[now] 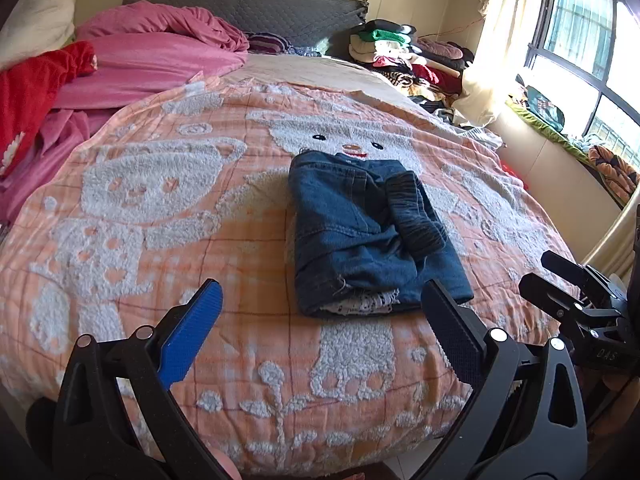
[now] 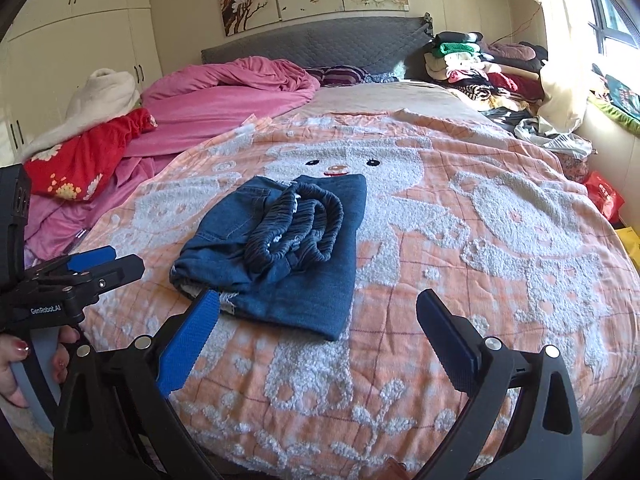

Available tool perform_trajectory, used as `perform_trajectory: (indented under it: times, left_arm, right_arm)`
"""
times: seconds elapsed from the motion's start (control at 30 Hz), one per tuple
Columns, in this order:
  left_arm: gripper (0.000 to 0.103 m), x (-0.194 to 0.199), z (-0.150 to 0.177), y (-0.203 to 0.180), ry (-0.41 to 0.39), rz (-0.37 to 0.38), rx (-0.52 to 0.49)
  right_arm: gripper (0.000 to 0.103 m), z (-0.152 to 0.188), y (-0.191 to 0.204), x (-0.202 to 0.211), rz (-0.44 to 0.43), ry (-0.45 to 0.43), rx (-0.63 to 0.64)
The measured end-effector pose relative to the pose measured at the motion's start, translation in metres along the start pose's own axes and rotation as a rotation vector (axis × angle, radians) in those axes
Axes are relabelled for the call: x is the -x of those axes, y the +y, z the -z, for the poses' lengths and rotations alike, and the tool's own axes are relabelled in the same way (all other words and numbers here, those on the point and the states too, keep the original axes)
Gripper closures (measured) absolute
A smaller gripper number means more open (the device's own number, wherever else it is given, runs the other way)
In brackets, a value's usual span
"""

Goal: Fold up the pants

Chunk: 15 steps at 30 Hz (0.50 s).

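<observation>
The blue denim pants lie folded into a compact rectangle in the middle of the orange bear-patterned blanket, with their dark elastic waistband bunched on top. My left gripper is open, just short of the bundle's near edge, with nothing held. The right wrist view shows the pants ahead of my right gripper, which stands wide open and holds nothing. Each gripper appears in the other's view: the right gripper at the right edge, the left gripper at the left, held by a hand.
A pink quilt and a red flowered cloth are heaped at the bed's far left. A pile of clothes sits by the grey headboard. A window with a cluttered sill is on the right, white wardrobes on the left.
</observation>
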<state>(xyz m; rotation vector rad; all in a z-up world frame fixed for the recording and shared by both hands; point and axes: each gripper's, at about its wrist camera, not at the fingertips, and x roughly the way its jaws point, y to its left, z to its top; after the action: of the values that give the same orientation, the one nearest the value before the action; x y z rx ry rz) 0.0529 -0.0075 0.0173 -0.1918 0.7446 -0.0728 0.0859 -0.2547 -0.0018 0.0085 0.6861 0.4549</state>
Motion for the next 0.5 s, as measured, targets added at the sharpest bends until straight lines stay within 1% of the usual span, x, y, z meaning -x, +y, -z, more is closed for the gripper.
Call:
perform_trajectory:
  times: [0.27,0.5]
  left_arm:
    - [0.009,-0.002,0.02,0.004,0.041,-0.003,0.015]
    - [0.009,0.0,0.028,0.003,0.051,-0.007,0.018]
  right_arm:
    - [0.005,0.02,0.003,0.0,0.019,0.041,0.0]
    - [0.005,0.028,0.005,0.002,0.015,0.052,-0.009]
